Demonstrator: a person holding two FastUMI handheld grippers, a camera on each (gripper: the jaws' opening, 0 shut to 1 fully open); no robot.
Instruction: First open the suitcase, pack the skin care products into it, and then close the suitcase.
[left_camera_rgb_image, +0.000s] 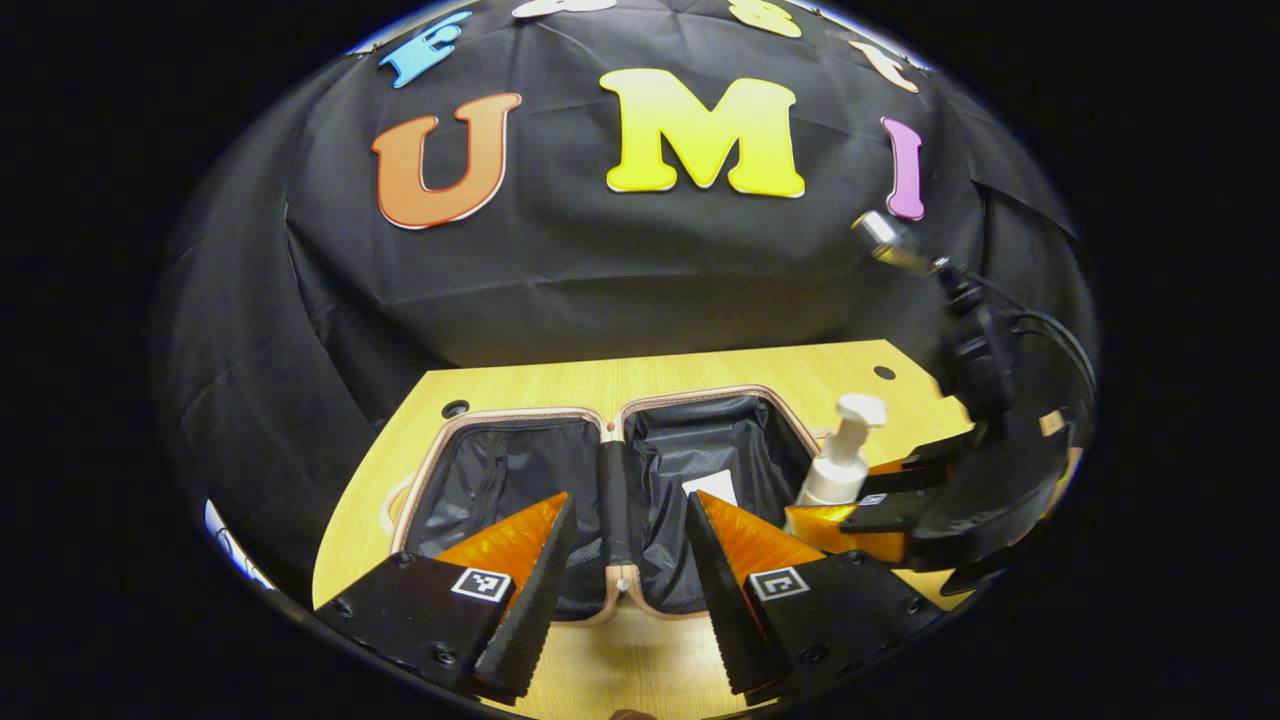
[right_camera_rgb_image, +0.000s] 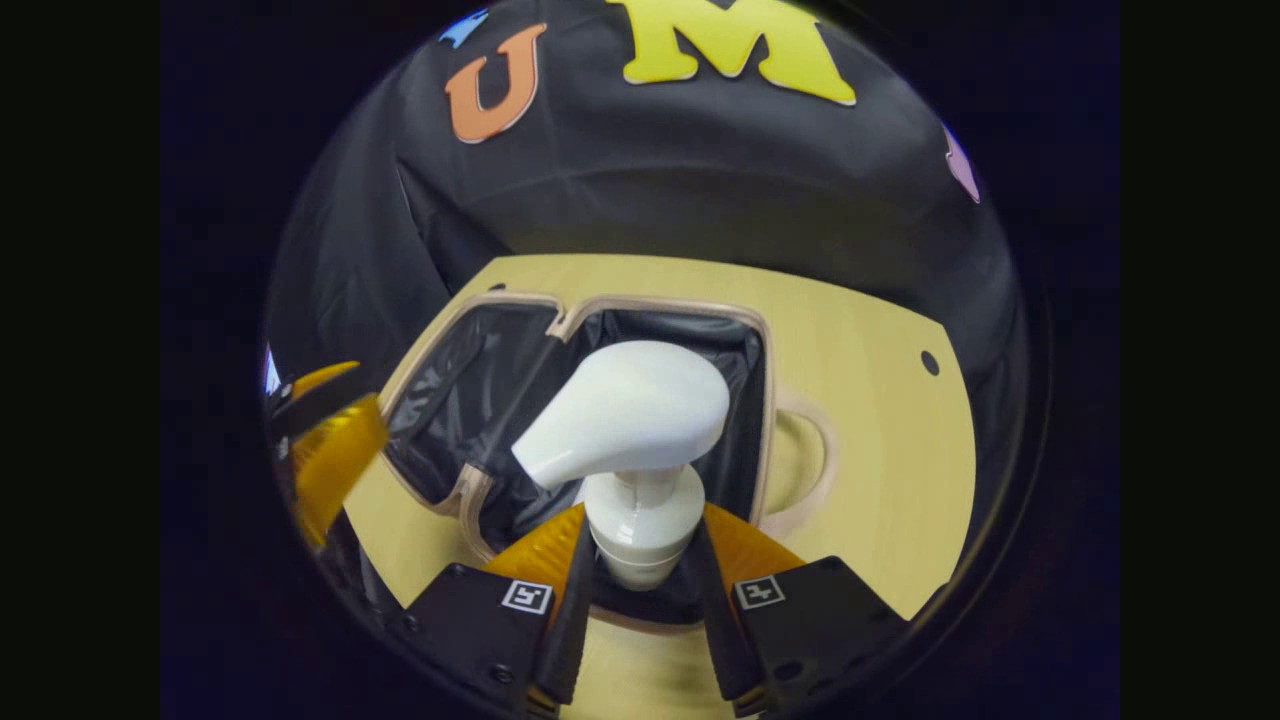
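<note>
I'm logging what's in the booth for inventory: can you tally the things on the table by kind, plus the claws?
Suitcase, lying open: 1
Pump bottle, held by the right claw: 1
Claws, counting the left claw: 2
Table: 1
Total: 5

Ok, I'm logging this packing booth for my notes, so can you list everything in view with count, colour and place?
suitcase: one, beige rim, black lining, lying open flat on the table.
pump bottle: one, white, held upright over the open suitcase.
table: one, light wood, under the suitcase.
cloth wall: one, black, behind the table.
left gripper: one, fingers apart, empty, above the suitcase's near edge.
right gripper: one, both fingers pressed on the pump bottle's neck.
</note>
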